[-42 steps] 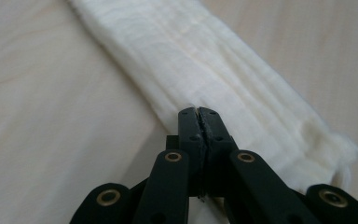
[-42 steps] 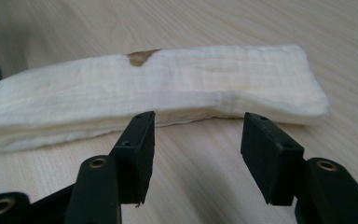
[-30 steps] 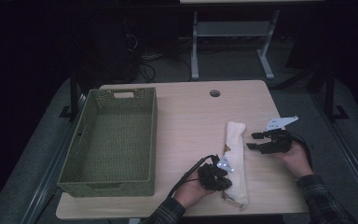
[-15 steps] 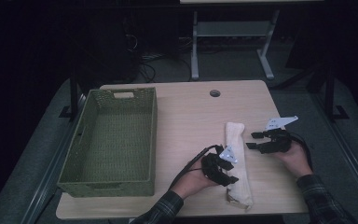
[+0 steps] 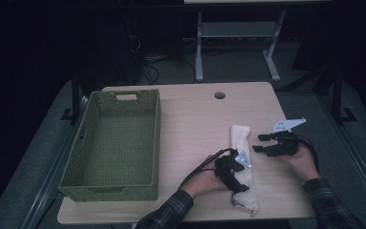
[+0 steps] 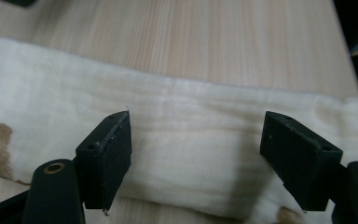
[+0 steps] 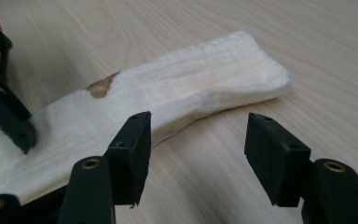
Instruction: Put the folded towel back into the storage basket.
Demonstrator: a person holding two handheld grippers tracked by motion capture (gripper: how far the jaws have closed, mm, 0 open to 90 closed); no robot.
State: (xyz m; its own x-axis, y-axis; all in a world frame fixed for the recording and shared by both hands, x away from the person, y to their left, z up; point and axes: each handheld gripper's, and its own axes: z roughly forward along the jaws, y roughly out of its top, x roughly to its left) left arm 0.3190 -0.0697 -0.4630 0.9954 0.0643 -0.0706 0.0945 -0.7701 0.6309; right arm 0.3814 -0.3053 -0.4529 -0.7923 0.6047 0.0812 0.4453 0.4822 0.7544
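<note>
Folded cream cloth (image 5: 243, 167) lies as a long strip on the table (image 5: 190, 119), at about 5 o'clock from table centre, running roughly 12-to-6 w/ its near end close to the front edge. A brown patch shows on it in both gripper views.

L gripper (image 5: 238, 183) sits over the cloth's near half, coming in from 9 o'clock. Its jaws have just been opening and now stand wide apart; in the left gripper view (image 6: 196, 154) the cloth lies flat beneath and between them, pads not pressing it. Holds nothing.

R gripper (image 5: 259, 143) is at 3 o'clock of the cloth, just beside its far half, pointing toward 9 o'clock. In the right gripper view (image 7: 196, 154) jaws are about half open w/ bare tabletop between them; one jaw overlaps the cloth's edge in that view, can't tell if it touches. Nothing gripped. The L gripper's jaw shows there at 9 o'clock, over the cloth.

Green basket (image 5: 112, 191) stands at the table's 9 o'clock side, well apart from cloth.
</note>
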